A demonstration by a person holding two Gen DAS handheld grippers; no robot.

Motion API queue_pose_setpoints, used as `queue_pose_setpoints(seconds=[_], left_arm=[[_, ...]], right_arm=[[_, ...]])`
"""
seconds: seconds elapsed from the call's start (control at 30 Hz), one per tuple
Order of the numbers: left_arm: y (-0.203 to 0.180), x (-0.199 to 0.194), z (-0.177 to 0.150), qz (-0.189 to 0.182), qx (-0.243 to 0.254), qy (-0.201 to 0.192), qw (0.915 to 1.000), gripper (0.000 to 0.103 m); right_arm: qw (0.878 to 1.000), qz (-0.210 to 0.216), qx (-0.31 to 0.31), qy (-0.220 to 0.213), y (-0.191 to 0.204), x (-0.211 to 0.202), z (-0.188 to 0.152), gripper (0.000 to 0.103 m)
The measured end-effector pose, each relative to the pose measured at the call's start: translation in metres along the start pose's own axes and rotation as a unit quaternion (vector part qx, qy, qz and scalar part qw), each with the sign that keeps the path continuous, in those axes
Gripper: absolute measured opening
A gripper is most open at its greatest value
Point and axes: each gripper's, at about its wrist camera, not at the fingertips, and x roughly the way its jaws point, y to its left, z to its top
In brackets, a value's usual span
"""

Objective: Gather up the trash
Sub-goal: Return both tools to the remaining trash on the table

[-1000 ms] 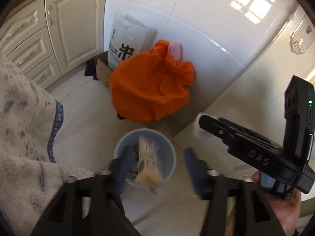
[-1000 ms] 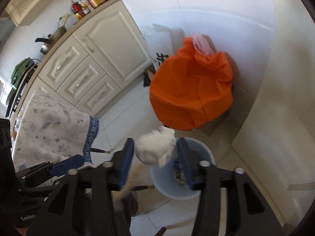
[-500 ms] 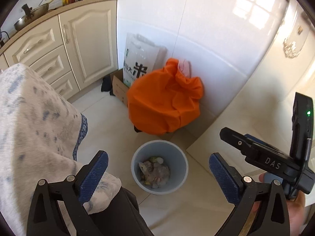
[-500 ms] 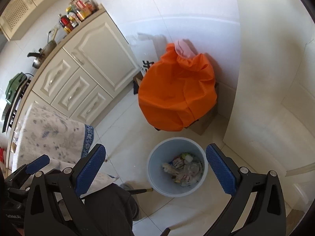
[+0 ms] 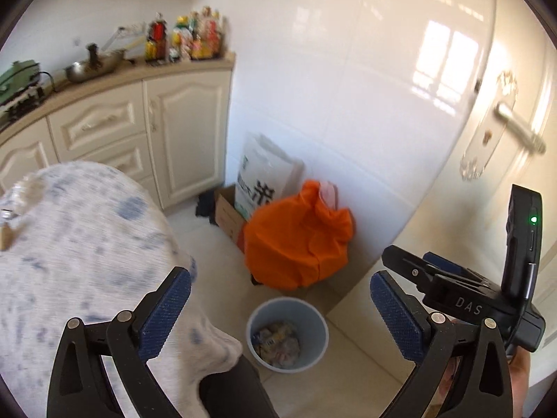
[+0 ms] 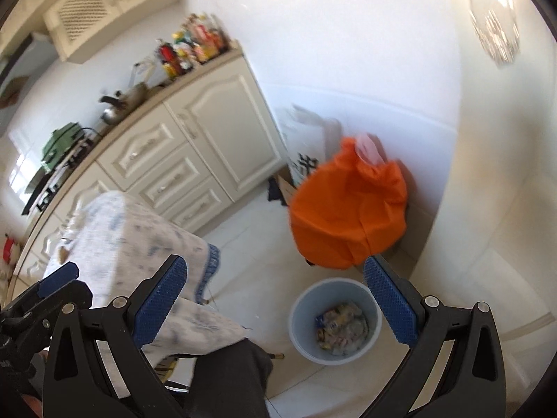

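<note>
Both tools, left tool (image 5: 280, 317) and right tool (image 6: 275, 301), gape wide and empty above the round pale-blue plastic bin (image 6: 336, 320) holding what looks like crumpled wrappers (image 6: 343, 327).

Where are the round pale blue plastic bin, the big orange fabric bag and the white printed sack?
Round pale blue plastic bin (image 5: 318, 339): left wrist view, on its right inner wall.
Big orange fabric bag (image 6: 344, 223): right wrist view, on the middle of its front.
White printed sack (image 5: 259, 170): left wrist view, on its upper front face.
</note>
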Motion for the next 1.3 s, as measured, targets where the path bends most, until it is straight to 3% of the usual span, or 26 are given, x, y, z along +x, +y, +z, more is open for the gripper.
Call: queue_pose_setpoints(seconds=[0.33, 0.7, 0.97, 1.13, 1.3], left_arm=[[0.081, -0.137, -0.029, 0.06, -0.044, -0.096, 0.9926, 0.102], [0.174, -0.234, -0.075, 0.152, -0.128, -0.161, 0.9667, 0.102], [0.232, -0.25, -0.092, 0.226, -0.162, -0.156, 0.9478, 0.102], [0.26, -0.233, -0.082, 0.262, -0.17, -0.135, 0.9403, 0.102], [0.293, -0.202, -0.063, 0.287, -0.164, -0.105, 0.9378, 0.102]], right_arm=[[0.993, 0.058, -0.088, -0.048, 0.113, -0.039, 0.016, 0.103], [0.972, 0.134, -0.188, -0.05, 0.246, -0.034, 0.005, 0.103], [0.953, 0.163, -0.253, -0.025, 0.326, -0.003, -0.017, 0.103], [0.944, 0.171, -0.282, 0.008, 0.369, 0.038, -0.03, 0.103], [0.939, 0.148, -0.308, 0.043, 0.407, 0.092, -0.043, 0.103]])
